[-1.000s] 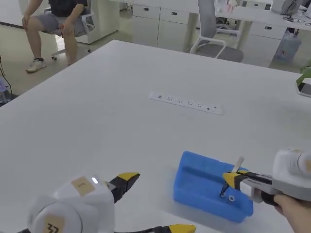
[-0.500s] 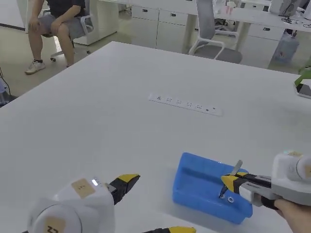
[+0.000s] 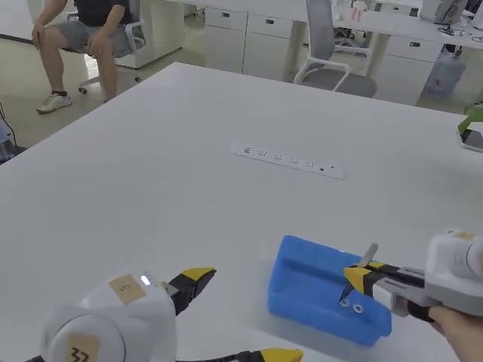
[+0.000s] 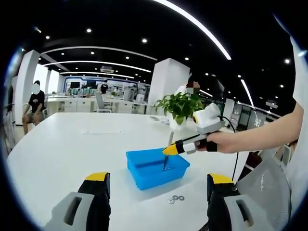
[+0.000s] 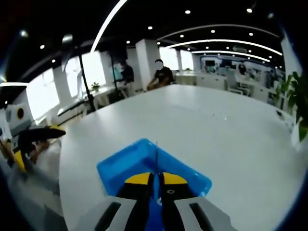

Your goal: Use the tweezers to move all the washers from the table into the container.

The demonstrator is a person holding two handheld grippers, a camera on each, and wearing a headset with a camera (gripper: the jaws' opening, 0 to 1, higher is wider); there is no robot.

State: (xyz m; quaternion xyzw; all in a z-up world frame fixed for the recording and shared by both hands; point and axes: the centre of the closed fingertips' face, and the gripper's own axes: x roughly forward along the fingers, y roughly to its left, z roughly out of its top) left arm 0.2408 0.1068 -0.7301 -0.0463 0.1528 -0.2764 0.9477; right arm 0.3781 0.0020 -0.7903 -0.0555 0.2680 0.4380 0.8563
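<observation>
A blue container (image 3: pixel 324 298) sits on the white table (image 3: pixel 189 166) close in front of me. My right gripper (image 3: pixel 355 277) is shut on metal tweezers (image 3: pixel 370 253), whose tips point down into the container beside a washer (image 3: pixel 358 308) lying on its floor. In the right gripper view the tweezers (image 5: pixel 156 156) stick out over the container (image 5: pixel 139 166), with the washer (image 5: pixel 169 191) beside the shut jaws. My left gripper (image 3: pixel 241 314) hovers open near the container's left side, holding nothing. Loose washers (image 4: pixel 175 198) lie on the table just in front of the container (image 4: pixel 156 168).
A white power strip (image 3: pixel 290 161) lies across the middle of the table. Office chairs and desks stand beyond the far edge, and a person (image 3: pixel 83 30) sits at the far left. A potted plant (image 4: pixel 182 107) stands at the table's right end.
</observation>
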